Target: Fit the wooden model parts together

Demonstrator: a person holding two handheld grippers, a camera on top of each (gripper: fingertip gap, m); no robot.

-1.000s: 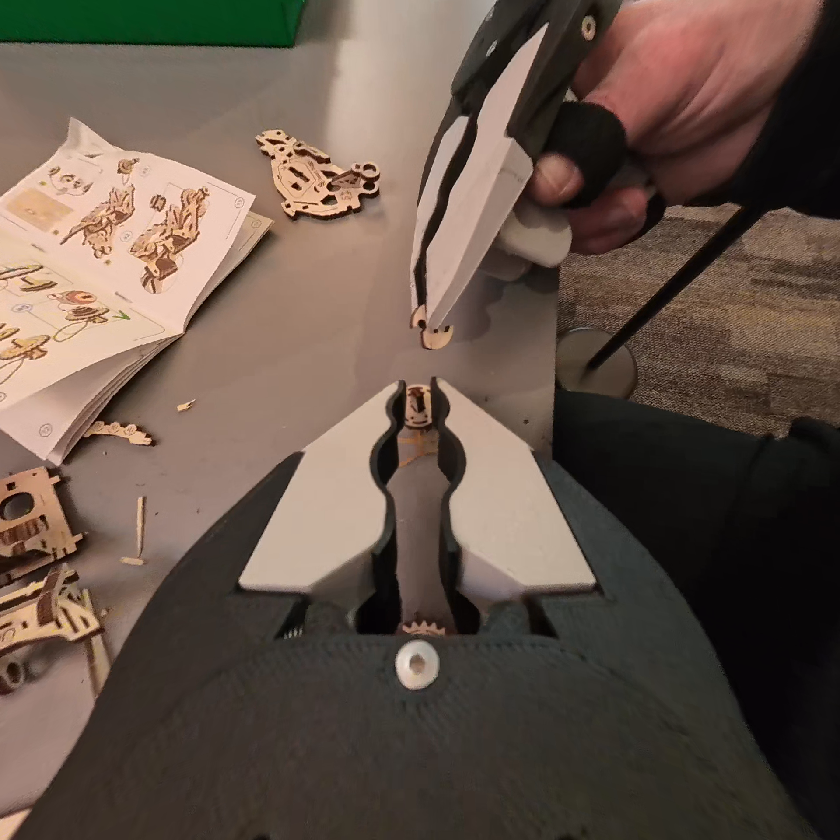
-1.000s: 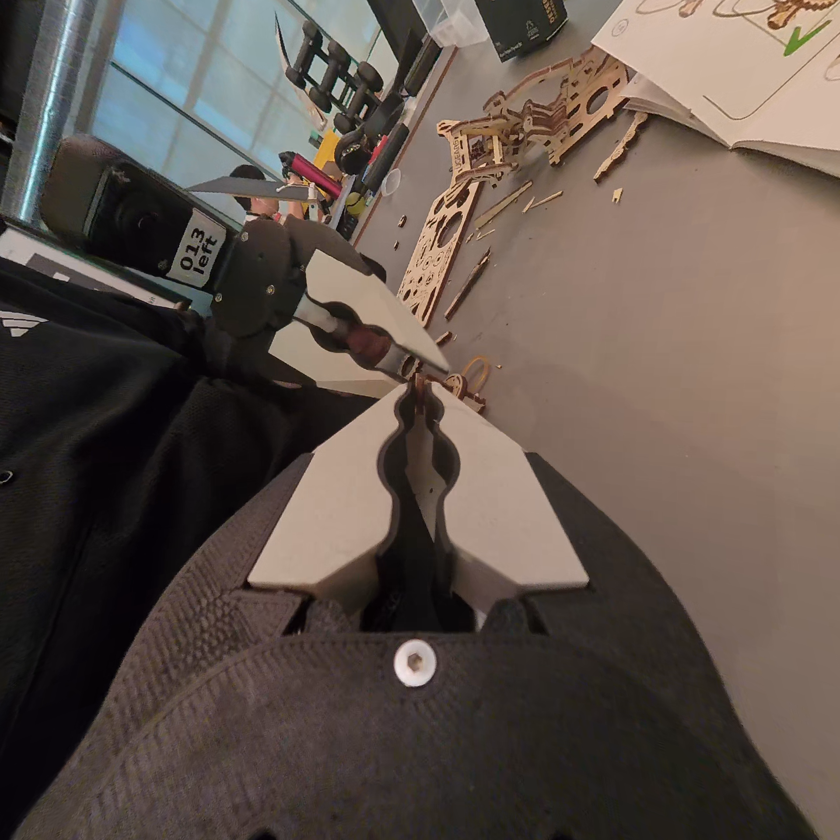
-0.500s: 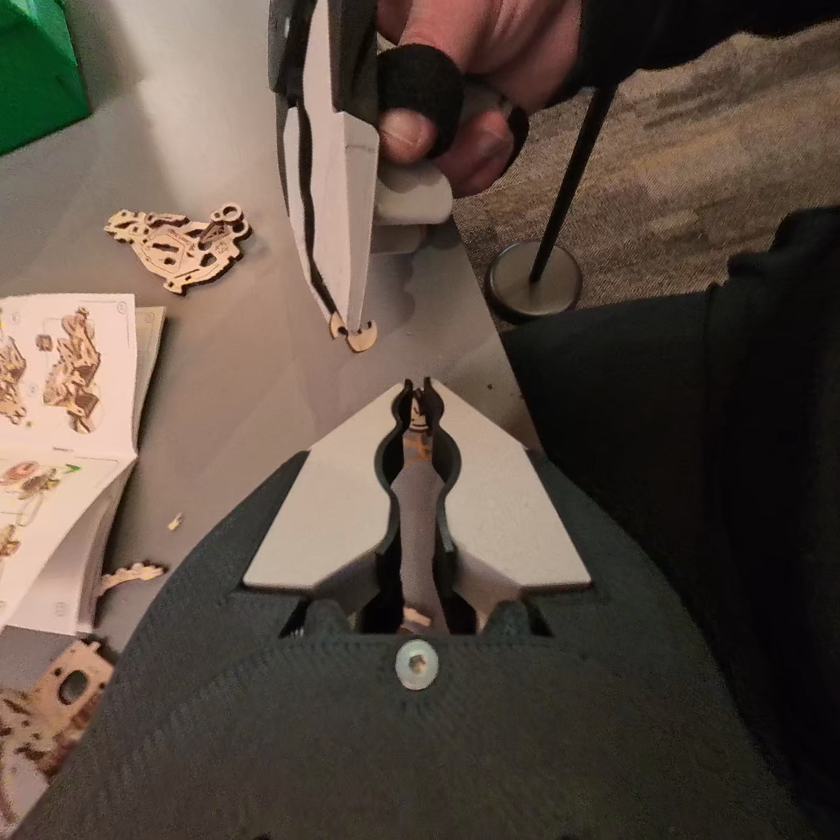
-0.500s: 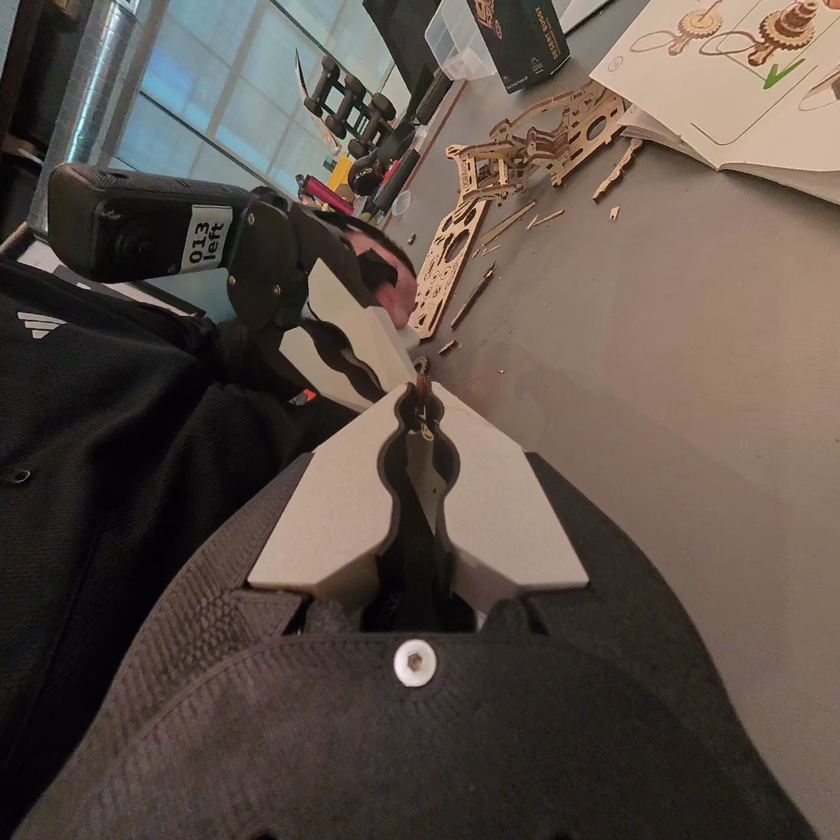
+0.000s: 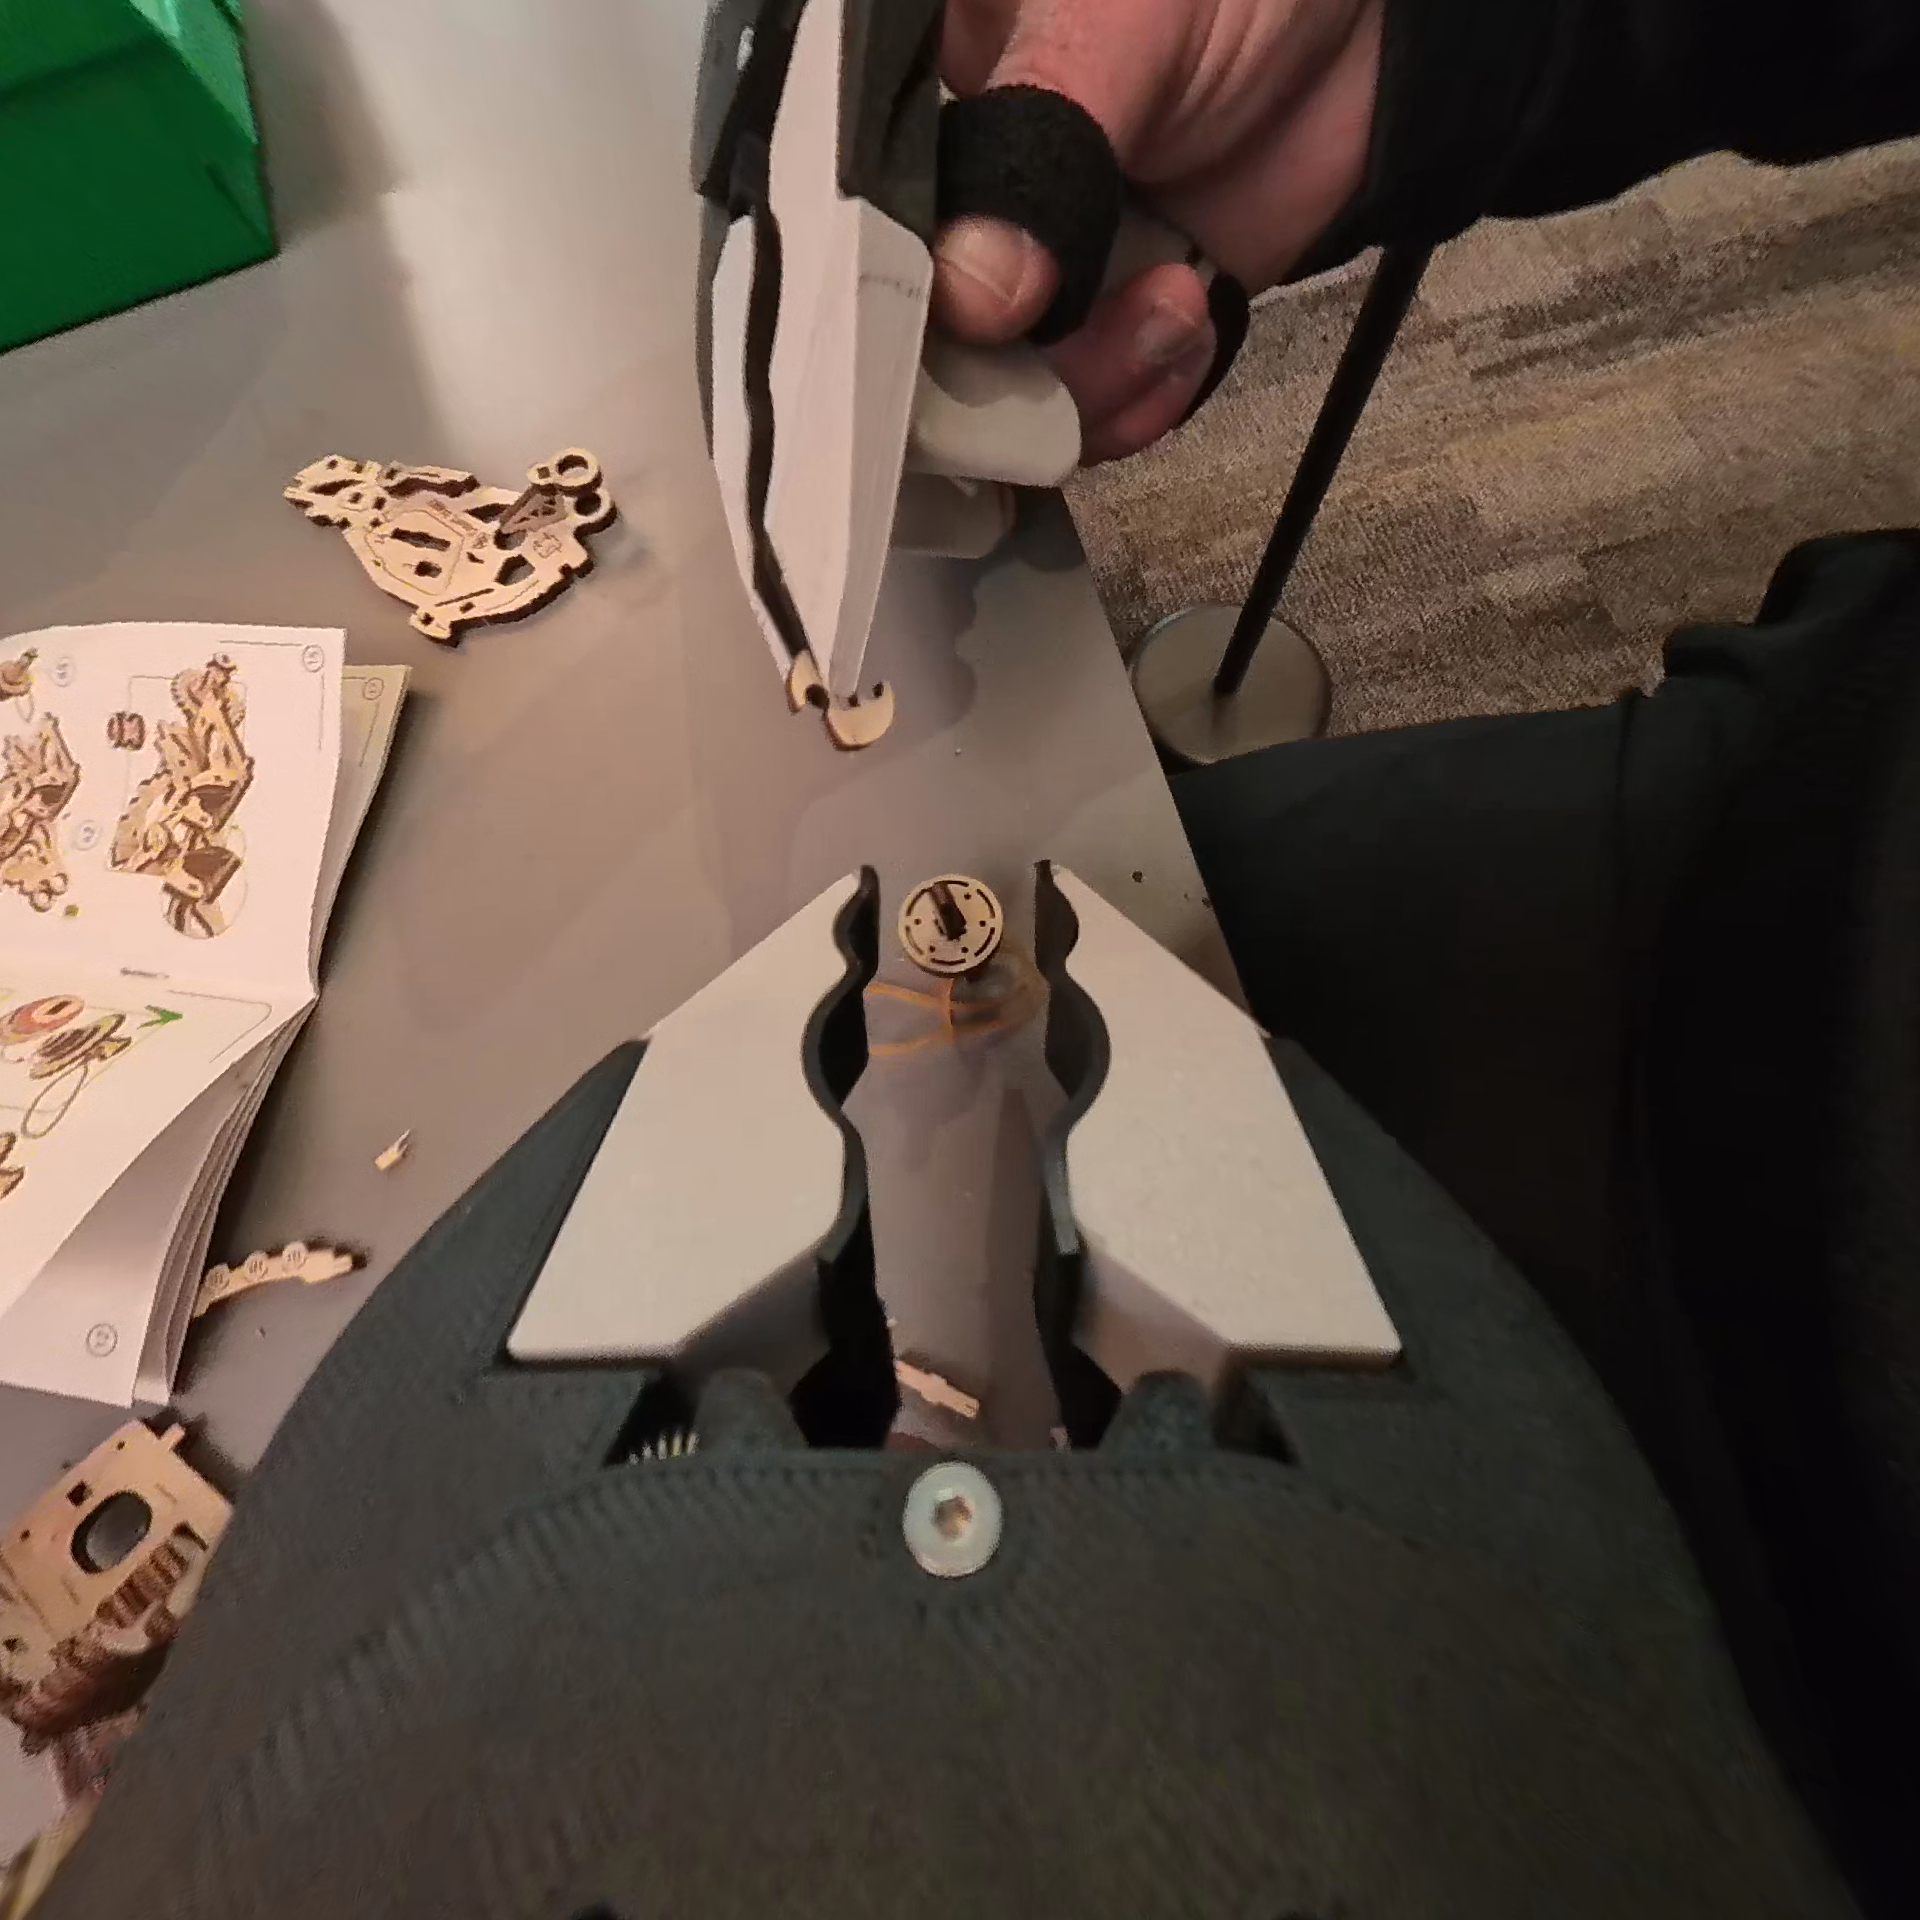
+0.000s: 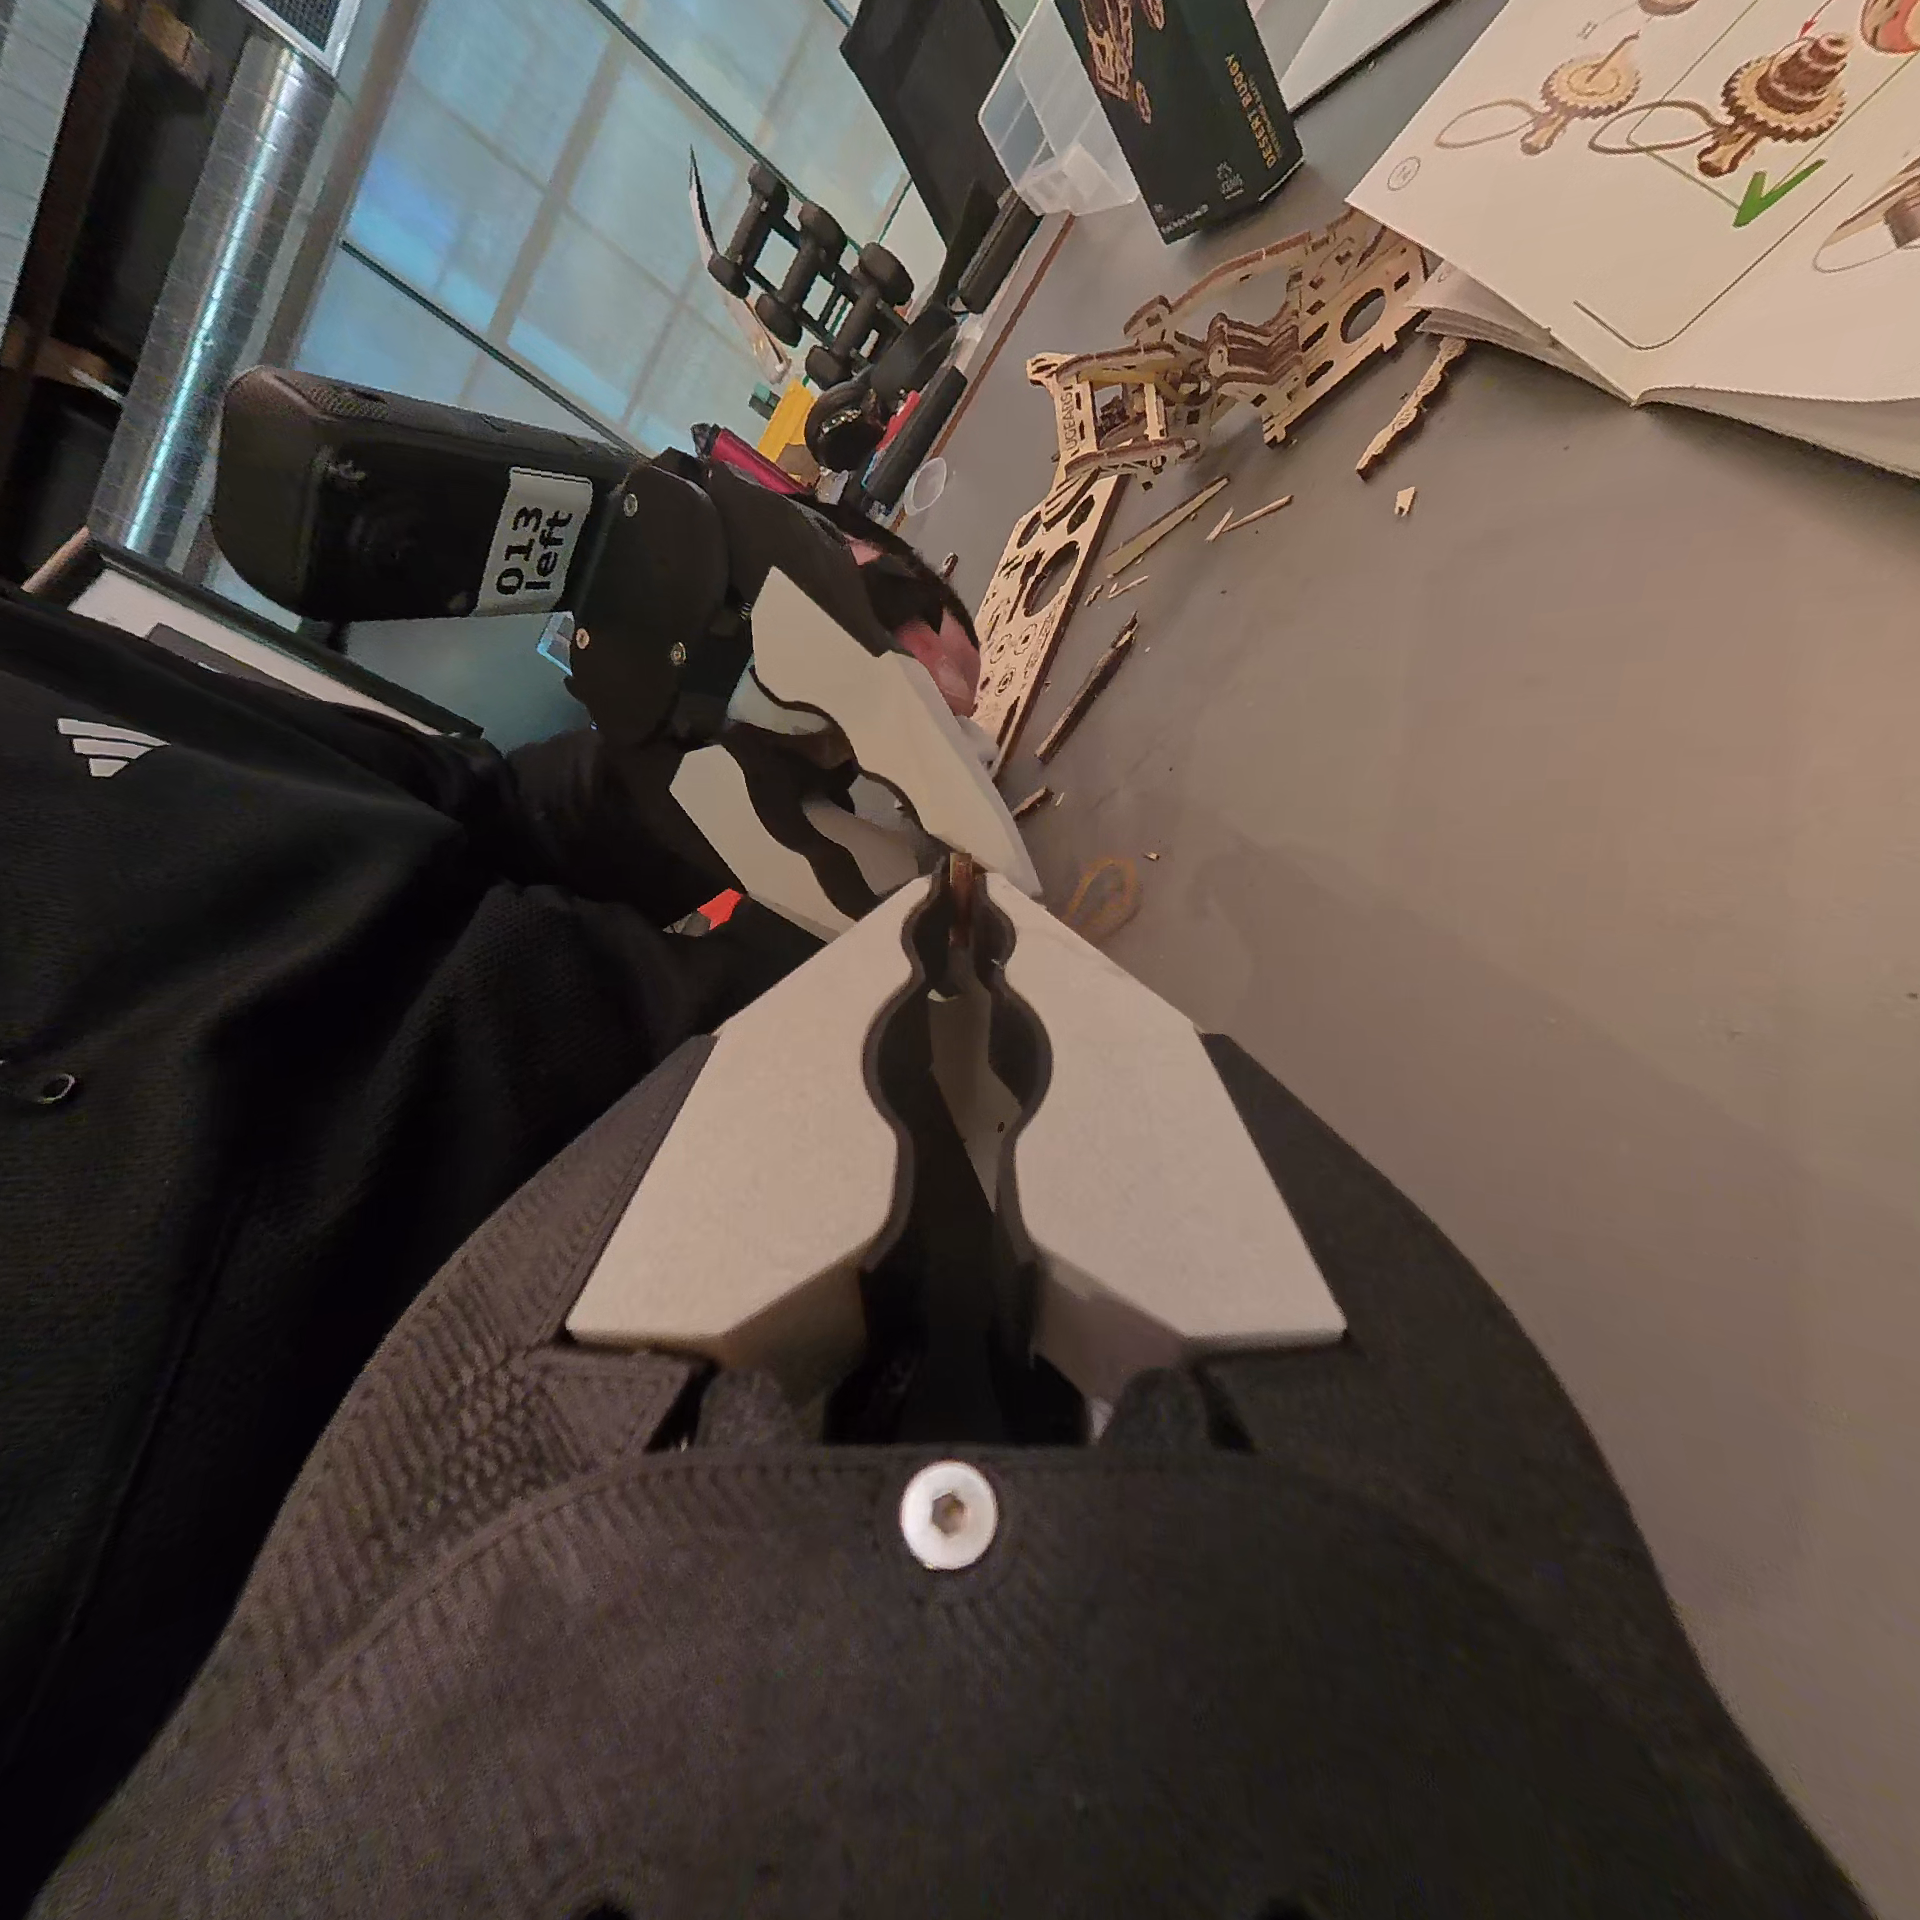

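A grey table (image 5: 540, 790) is being lit softly from above. Beyond its edge, mottled beige-brown carpet (image 5: 1621, 436) is being shown, with a thin black pole on a round metal base (image 5: 1231, 681). Large glazed panels (image 6: 540, 249) and a metal column (image 6: 223, 270) are being seen behind.

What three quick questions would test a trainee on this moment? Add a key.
1. True or false: the left hand-held gripper is shut on the round wooden disc.
2. The right hand-held gripper holds: A) a small wooden part; B) a screw; C) nothing.
3. Name the yellowish loop lying on the table beside the disc.

Key:
1. False: its jaws stand apart, and the disc touches neither.
2. A.
3. A rubber band.
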